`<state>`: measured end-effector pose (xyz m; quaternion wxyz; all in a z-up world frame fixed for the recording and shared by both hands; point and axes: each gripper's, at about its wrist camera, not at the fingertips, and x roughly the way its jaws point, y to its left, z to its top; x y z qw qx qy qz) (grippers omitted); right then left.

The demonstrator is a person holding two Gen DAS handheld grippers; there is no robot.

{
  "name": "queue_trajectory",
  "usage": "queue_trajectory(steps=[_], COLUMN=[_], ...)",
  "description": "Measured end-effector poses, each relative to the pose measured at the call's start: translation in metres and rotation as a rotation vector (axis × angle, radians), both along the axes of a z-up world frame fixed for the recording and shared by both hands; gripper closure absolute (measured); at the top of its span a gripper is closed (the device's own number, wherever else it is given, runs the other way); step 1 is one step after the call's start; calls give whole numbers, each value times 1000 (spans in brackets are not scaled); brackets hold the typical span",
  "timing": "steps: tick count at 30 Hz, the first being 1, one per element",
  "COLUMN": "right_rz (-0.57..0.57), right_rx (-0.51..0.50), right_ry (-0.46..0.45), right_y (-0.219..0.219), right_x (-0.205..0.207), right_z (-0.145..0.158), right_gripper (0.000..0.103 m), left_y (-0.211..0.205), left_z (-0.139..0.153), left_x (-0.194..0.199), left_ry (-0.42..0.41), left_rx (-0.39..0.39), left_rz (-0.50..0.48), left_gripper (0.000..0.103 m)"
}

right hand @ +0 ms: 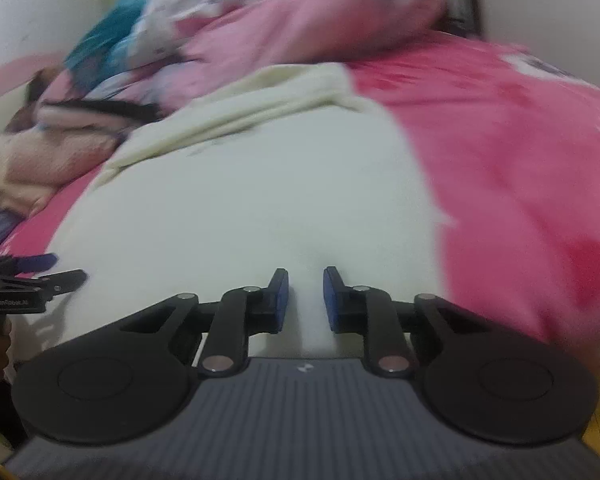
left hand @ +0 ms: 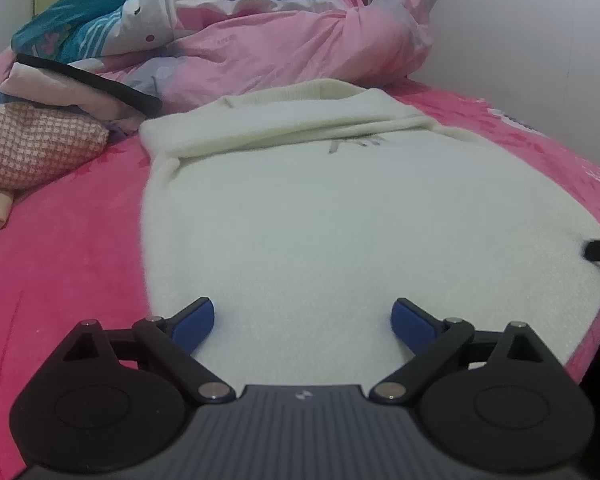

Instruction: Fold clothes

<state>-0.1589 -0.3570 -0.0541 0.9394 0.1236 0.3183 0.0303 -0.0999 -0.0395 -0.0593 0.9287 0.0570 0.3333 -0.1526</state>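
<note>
Bright pink fleece bedding [left hand: 60,264] fills both views, with a crumpled pink patterned duvet [left hand: 284,36] heaped along the top of the frame. Across the middle lies the cream-white fuzzy knit sweater [left hand: 300,208], spread flat, its sleeves folded across near the collar at upper centre. At the bottom of its own view, the left gripper [left hand: 302,322] hovers over the near hem with fingers spread wide and nothing between them. In the blurred right view, the right gripper [right hand: 305,300] has its blue pads nearly together with a ridge of sweater rising between them; whether they pinch it I cannot tell. Soft, light and floppy, the knit will likely sag, so both hem corners seem best to grasp.
</note>
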Motion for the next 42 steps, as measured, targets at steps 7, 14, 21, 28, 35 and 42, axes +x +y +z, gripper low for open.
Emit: queue_trajectory(steps=[7,14,21,28,35,42], right_rz=[-23,95,137,139,141,139], right_rx=[-4,-87,-57,-28,-23,-25], right_ry=[-63,-107,-73,-62,-60,-59], right_y=[3,52,82,82,83,86], right_x=[-14,37,60,60,61,60], right_z=[23,20,4,-2,-2,-3], right_gripper=[85,85,81,79,74,71], left_y=[-9,-19,-19,-21,-24,-21], left_z=[11,22,12,13,14,15], left_x=[6,30,61,62,59,62], left_ry=[41,1,121,157,174,215], left_rx=[56,89,88,87,86,59], left_rz=[17,97,247,296,317,344], left_gripper=[6,1,0,0,0,0])
